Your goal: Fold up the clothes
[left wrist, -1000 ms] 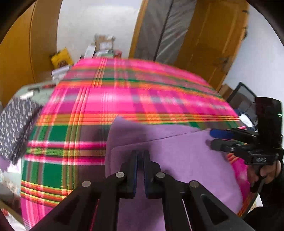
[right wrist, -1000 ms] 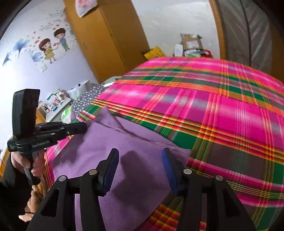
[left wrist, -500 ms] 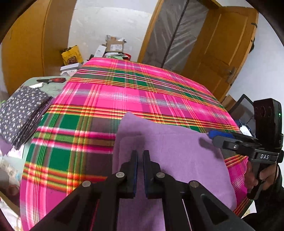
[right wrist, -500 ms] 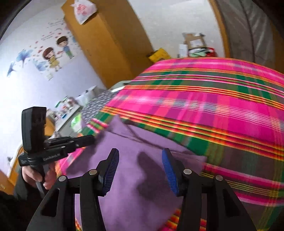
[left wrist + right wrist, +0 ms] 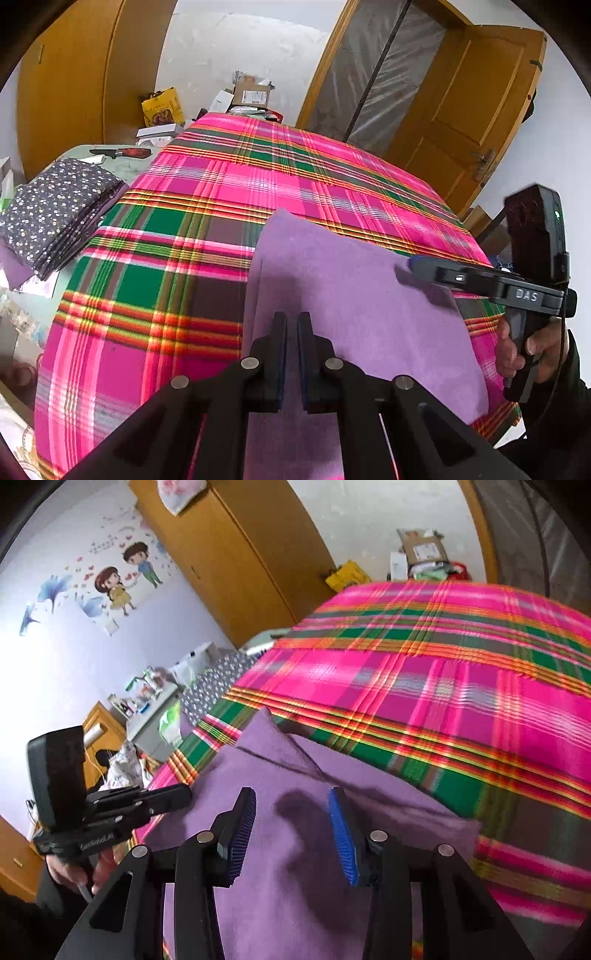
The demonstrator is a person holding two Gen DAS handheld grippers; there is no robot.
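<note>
The purple garment (image 5: pixel 295 867) is spread on the plaid sheet (image 5: pixel 443 686) directly beneath and ahead of the right gripper (image 5: pixel 291 834), whose jaws (just narrowed, nothing clamped) are parted, while the left gripper (image 5: pixel 291 358) is seen nearly shut over its near left edge.

My tongs (image 5: pixel 291 834) are black with blue ribbed pads. The cloth (image 5: pixel 354 306) is plain purple. The bedspread (image 5: pixel 229 192) is pink plaid, crossed green, orange and yellow. The folded pile (image 5: pixel 55 214) is dark with white dots.
</note>
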